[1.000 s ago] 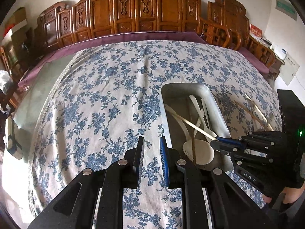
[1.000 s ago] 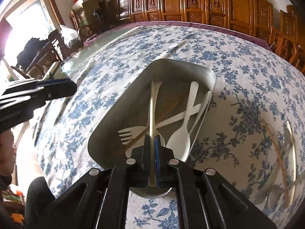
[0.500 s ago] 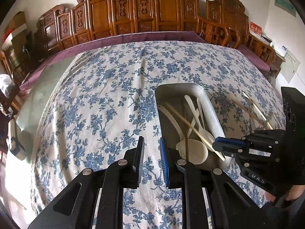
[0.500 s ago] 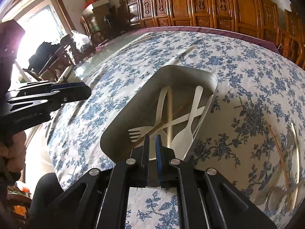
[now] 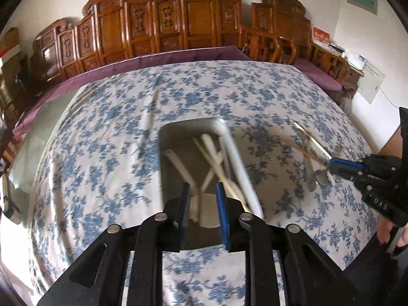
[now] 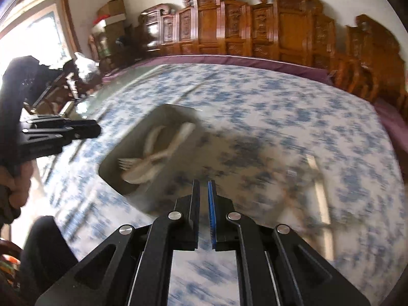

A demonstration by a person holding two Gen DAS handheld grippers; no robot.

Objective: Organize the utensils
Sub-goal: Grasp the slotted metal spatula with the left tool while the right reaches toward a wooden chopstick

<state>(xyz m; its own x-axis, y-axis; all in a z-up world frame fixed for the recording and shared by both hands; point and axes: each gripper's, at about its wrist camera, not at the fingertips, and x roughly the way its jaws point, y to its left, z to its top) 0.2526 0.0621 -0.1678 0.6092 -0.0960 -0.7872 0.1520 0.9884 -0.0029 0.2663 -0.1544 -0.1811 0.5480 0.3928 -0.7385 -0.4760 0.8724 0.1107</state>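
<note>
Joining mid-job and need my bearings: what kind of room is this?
Most likely a home dining room: a large table under a blue floral tablecloth, carved wooden chairs lined along the wall, and a metal tray holding white utensils.

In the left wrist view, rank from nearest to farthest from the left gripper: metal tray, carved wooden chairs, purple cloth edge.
From the left gripper:
1. Metal tray, directly ahead under the fingertips.
2. Purple cloth edge, along the table's far side.
3. Carved wooden chairs, against the back wall.
</note>
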